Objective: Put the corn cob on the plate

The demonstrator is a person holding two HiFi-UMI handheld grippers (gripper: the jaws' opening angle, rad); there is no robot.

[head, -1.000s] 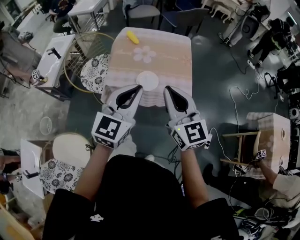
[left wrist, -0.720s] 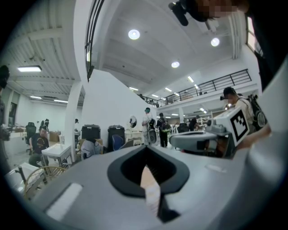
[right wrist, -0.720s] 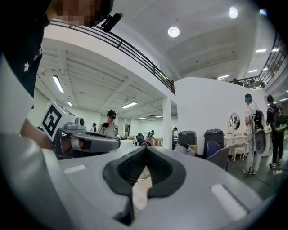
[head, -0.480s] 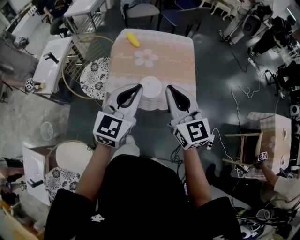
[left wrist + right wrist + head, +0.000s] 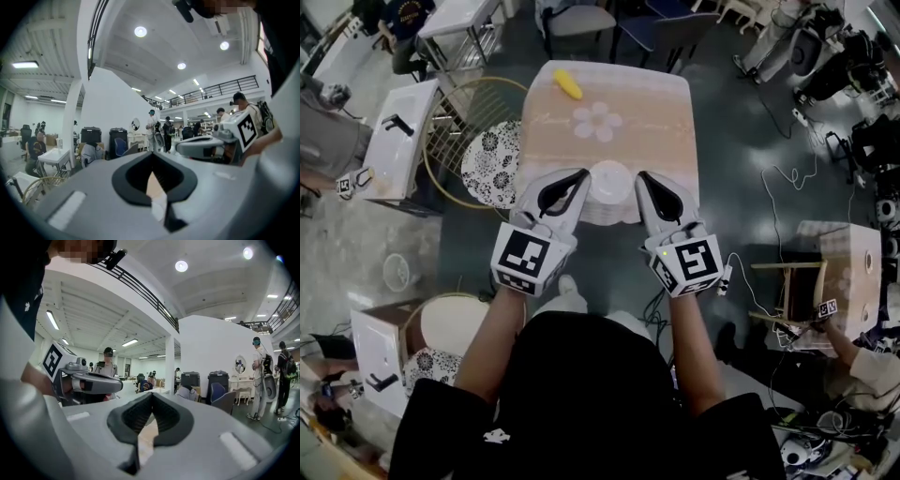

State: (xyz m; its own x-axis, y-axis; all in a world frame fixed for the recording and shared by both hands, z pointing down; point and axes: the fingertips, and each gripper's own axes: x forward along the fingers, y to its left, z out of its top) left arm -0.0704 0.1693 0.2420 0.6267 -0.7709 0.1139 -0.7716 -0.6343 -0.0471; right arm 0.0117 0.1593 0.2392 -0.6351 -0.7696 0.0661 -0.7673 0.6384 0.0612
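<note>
A yellow corn cob (image 5: 567, 84) lies at the far left corner of the table with the peach cloth (image 5: 652, 103). The white plate (image 5: 609, 180) sits at the table's near edge, in the middle. My left gripper (image 5: 579, 173) is shut and empty, its tips just left of the plate. My right gripper (image 5: 643, 175) is shut and empty too, its tips just right of the plate. Both point level over the near edge, far from the cob. In the left gripper view the left gripper (image 5: 152, 157) shows closed jaws, as does the right gripper (image 5: 152, 397) in its own view.
A round flowered stool (image 5: 490, 150) in a hoop frame stands left of the table. White side tables (image 5: 403, 117) are further left and chairs (image 5: 581, 19) beyond the table. Cables (image 5: 778, 187) run over the floor at the right, near a wooden stool (image 5: 787, 291).
Both grippers and the view have come forward toward the table. The plate, which lay ahead of the tips, now sits between them. Both stay shut.
</note>
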